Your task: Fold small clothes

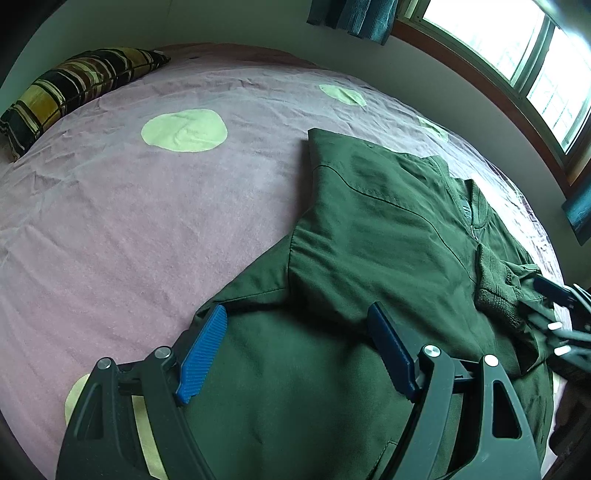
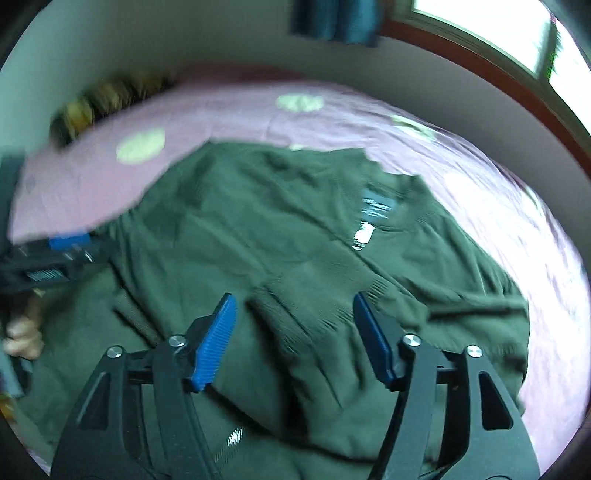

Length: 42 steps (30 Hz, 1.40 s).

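Observation:
A dark green jacket (image 1: pixel 369 229) lies spread on the pink bed, with one sleeve folded across its body; it also shows in the blurred right wrist view (image 2: pixel 280 229). My left gripper (image 1: pixel 297 314) is open just above the jacket's near left part, holding nothing. My right gripper (image 2: pixel 293 299) is open over the ribbed sleeve cuff (image 2: pixel 314 291), apart from it. The right gripper shows at the right edge of the left wrist view (image 1: pixel 557 291), beside the cuff (image 1: pixel 498 291). The left gripper shows at the left edge of the right wrist view (image 2: pixel 66 243).
The pink bedsheet (image 1: pixel 129 221) has pale green dots. A striped pillow (image 1: pixel 74 85) lies at the far left corner. A window (image 1: pixel 517 48) and teal curtain (image 1: pixel 354 18) are on the wall beyond the bed.

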{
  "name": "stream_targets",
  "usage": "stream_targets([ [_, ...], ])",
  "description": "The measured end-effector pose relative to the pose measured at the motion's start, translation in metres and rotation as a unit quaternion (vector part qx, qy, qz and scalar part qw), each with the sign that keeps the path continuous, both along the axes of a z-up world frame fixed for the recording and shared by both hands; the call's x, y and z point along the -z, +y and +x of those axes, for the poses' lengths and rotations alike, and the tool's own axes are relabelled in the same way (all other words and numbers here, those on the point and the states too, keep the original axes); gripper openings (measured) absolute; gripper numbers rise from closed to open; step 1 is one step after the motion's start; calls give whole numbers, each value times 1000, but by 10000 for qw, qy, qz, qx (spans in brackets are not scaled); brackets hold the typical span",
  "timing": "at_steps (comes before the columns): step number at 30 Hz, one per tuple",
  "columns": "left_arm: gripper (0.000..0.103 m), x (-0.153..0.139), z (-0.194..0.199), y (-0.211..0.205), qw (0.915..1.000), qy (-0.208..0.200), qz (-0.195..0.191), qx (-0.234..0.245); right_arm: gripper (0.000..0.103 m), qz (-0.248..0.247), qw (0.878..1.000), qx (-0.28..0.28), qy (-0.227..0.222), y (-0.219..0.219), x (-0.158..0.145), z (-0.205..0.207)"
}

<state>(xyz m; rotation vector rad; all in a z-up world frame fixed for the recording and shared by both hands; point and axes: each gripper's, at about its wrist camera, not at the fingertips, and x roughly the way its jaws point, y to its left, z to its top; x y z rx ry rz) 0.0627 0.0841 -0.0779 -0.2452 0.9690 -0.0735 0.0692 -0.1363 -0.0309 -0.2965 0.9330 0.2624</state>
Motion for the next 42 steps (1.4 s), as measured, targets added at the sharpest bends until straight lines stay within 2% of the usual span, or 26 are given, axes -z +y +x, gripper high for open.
stream_targets([
  [2,78,1,0,0,10000,8,-7,-2,67,-639,9979,-106,33,17,18,7],
  [4,78,1,0,1,10000,9,-30,-1,61,-1038,9946,-36,24,18,31,10],
  [6,78,2,0,1,10000,14,-51,1,41,-561,9984,88,11,3,31,8],
  [8,78,3,1,2,10000,32,-69,-1,30,119,9992,375,79,-23,21,3],
  [11,78,4,1,1,10000,34,-59,6,25,895,9929,778,-81,-61,3,-14],
  [13,78,3,1,1,10000,33,-51,7,24,1501,9824,1090,-229,-96,-11,-32],
  [14,78,3,1,2,10000,35,-49,9,23,1927,9726,1265,-306,-120,-17,-44],
  [17,78,3,1,1,10000,36,-37,10,24,2792,9459,1622,-320,-171,-19,-69],
  [19,78,4,1,1,10000,40,-43,8,31,3378,9231,1832,-139,-205,-9,-85],
  [21,78,3,1,1,10000,42,-34,6,50,3980,8939,2063,79,-237,9,-100],
  [24,78,4,1,0,10000,42,8,6,54,4730,8522,2219,285,-261,30,-109],
  [25,78,4,1,-1,10000,40,22,6,55,4885,8435,2209,321,-265,34,-108],
  [26,78,4,0,0,10000,36,31,8,55,4949,8398,2207,327,-265,37,-107],
  [28,78,4,0,0,10000,35,41,5,55,4795,8483,2221,334,-258,37,-103],
  [30,78,4,-1,0,10000,35,36,2,55,4476,8624,2312,488,-249,41,-97],
  [34,78,5,0,0,10000,43,40,1,54,4284,8688,2354,790,-233,53,-89],
  [35,78,4,-1,0,10000,41,44,1,45,4198,8723,2382,785,-230,54,-88],
  [36,78,5,-1,0,10000,41,41,2,30,4047,8786,2427,733,-227,54,-88],
  [38,78,5,-1,0,10000,45,26,1,15,3841,8884,2436,621,-223,50,-86],
  [42,78,4,-1,0,10000,46,34,3,12,3628,9055,2201,-33,-216,14,-97],
])
